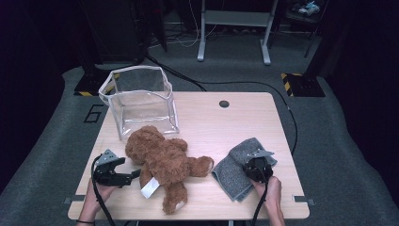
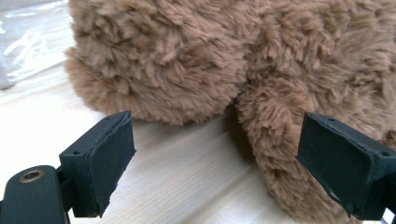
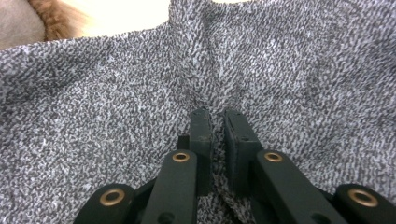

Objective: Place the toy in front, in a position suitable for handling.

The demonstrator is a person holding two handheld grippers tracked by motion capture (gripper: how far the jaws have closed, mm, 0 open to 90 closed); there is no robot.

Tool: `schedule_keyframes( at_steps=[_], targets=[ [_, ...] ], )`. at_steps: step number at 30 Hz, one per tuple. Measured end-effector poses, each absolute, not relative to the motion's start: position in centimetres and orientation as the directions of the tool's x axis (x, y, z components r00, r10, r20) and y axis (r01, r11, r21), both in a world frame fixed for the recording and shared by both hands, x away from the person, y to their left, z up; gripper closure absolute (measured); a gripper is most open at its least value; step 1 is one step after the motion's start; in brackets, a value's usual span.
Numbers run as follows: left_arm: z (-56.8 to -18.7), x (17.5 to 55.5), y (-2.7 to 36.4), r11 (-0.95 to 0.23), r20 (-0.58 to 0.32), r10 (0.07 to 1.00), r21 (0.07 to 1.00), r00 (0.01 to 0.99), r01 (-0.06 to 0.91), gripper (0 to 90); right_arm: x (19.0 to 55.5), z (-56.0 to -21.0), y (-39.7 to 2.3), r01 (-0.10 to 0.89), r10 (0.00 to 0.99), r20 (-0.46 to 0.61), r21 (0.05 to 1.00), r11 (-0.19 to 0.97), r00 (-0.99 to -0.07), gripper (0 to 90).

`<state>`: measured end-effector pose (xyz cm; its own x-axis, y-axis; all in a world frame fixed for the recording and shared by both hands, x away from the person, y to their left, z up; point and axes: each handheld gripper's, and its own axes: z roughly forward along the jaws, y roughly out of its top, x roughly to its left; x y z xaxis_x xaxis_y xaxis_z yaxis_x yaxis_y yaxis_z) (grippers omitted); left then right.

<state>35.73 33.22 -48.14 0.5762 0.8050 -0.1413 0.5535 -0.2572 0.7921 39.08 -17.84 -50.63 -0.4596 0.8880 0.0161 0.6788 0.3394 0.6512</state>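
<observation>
Table (image 1: pixel 226 123) of pale wood; grey carpet (image 1: pixel 329 141)

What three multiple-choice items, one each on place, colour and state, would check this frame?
1. Where is the clear plastic bin?
A. at the table's far left
B. at its near right
C. on the floor

2. What colour is the folded towel?
A. red
B. grey
C. white

3. How does the right gripper stand?
A. wide open
B. pinched on a towel fold
C. holding the teddy bear

Key: 1 A, the bin stands beyond the bear's head. 2 B, speckled grey fabric. 3 B, cloth is bunched between nearly closed jaws.
</observation>
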Motion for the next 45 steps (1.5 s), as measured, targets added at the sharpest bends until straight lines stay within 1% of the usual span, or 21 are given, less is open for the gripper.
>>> schedule_keyframes(
  at_steps=[4, 5, 11, 12, 14, 16, 18, 21, 22, 23, 25, 26, 28, 30, 33, 34, 39, 45],
  targets=[
    [-48.5, 35.8, 32.7, -0.266, -0.151, 0.793, 0.787, 0.591, 0.557, 10.8, 38.9, -49.4, -18.3, 0.663, 0.892, 0.038, 0.683, 0.306, -0.451, 84.0],
    [-48.4, 35.8, 32.6, -0.27, -0.153, 0.788, 0.785, 0.596, 0.558, 10.8, 38.9, -49.0, -18.5, 0.645, 0.89, 0.035, 0.703, 0.301, -0.455, 84.1],
    [-48.6, 35.9, 31.9, -0.275, -0.182, 0.762, 0.777, 0.621, 0.566, 11.0, 38.7, -45.9, -19.2, 0.607, 0.889, 0.048, 0.747, 0.271, -0.456, 84.0],
    [-48.7, 35.9, 31.8, -0.278, -0.171, 0.764, 0.783, 0.622, 0.557, 11.5, 38.7, -45.4, -19.3, 0.6, 0.89, 0.044, 0.754, 0.269, -0.454, 84.0],
    [-48.6, 35.9, 31.7, -0.284, -0.172, 0.762, 0.777, 0.624, 0.561, 14.7, 38.7, -44.6, -19.4, 0.591, 0.893, 0.038, 0.763, 0.264, -0.448, 83.9],
    [-48.8, 35.9, 31.5, -0.266, -0.195, 0.754, 0.783, 0.628, 0.563, 19.6, 38.7, -43.8, -19.5, 0.572, 0.893, 0.012, 0.772, 0.277, -0.449, 83.9],
    [-49.0, 36.0, 31.4, -0.267, -0.194, 0.751, 0.785, 0.631, 0.559, 21.1, 38.8, -43.5, -19.5, 0.567, 0.894, 0.003, 0.774, 0.282, -0.447, 83.9],
    [-49.3, 36.1, 31.3, -0.251, -0.232, 0.733, 0.781, 0.639, 0.572, 29.9, 38.9, -42.6, -19.3, 0.554, 0.896, -0.011, 0.783, 0.283, -0.444, 83.9],
    [-49.3, 36.1, 31.3, -0.251, -0.232, 0.733, 0.781, 0.639, 0.572, 33.5, 38.9, -42.6, -19.3, 0.554, 0.896, -0.011, 0.783, 0.283, -0.444, 83.9],
    [-49.4, 36.1, 31.1, -0.256, -0.239, 0.722, 0.78, 0.65, 0.571, 38.9, 38.9, -42.2, -19.3, 0.545, 0.895, -0.015, 0.788, 0.285, -0.446, 83.9],
    [-49.5, 36.1, 30.8, -0.258, -0.25, 0.71, 0.778, 0.659, 0.573, 44.7, 38.9, -41.9, -19.3, 0.54, 0.893, -0.012, 0.793, 0.283, -0.449, 83.8],
    [-49.6, 36.1, 30.6, -0.251, -0.255, 0.706, 0.782, 0.661, 0.571, 49.0, 38.9, -41.7, -19.3, 0.538, 0.893, -0.011, 0.795, 0.28, -0.449, 83.8],
    [-49.7, 36.2, 30.3, -0.258, -0.261, 0.697, 0.778, 0.668, 0.573, 54.7, 38.9, -41.4, -19.2, 0.533, 0.892, -0.011, 0.799, 0.28, -0.452, 83.8],
    [-49.8, 36.2, 29.9, -0.265, -0.259, 0.695, 0.775, 0.67, 0.574, 58.4, 38.9, -41.1, -19.2, 0.525, 0.889, -0.017, 0.802, 0.286, -0.457, 83.8],
    [-50.0, 36.3, 29.8, -0.247, -0.274, 0.693, 0.779, 0.667, 0.576, 64.7, 38.9, -40.7, -19.2, 0.521, 0.886, -0.022, 0.802, 0.292, -0.462, 83.8],
    [-50.0, 36.3, 29.7, -0.244, -0.278, 0.691, 0.779, 0.667, 0.577, 66.8, 38.9, -40.6, -19.1, 0.527, 0.887, -0.009, 0.802, 0.282, -0.461, 83.8],
    [-50.1, 36.2, 29.3, -0.234, -0.284, 0.692, 0.782, 0.664, 0.578, 73.0, 39.1, -40.0, -19.0, 0.519, 0.884, -0.011, 0.806, 0.284, -0.467, 83.7],
    [-50.1, 36.2, 28.6, -0.22, -0.284, 0.699, 0.787, 0.656, 0.576, 74.7, 39.4, -39.2, -18.6, 0.509, 0.876, -0.022, 0.807, 0.3, -0.481, 83.7]
  ],
)
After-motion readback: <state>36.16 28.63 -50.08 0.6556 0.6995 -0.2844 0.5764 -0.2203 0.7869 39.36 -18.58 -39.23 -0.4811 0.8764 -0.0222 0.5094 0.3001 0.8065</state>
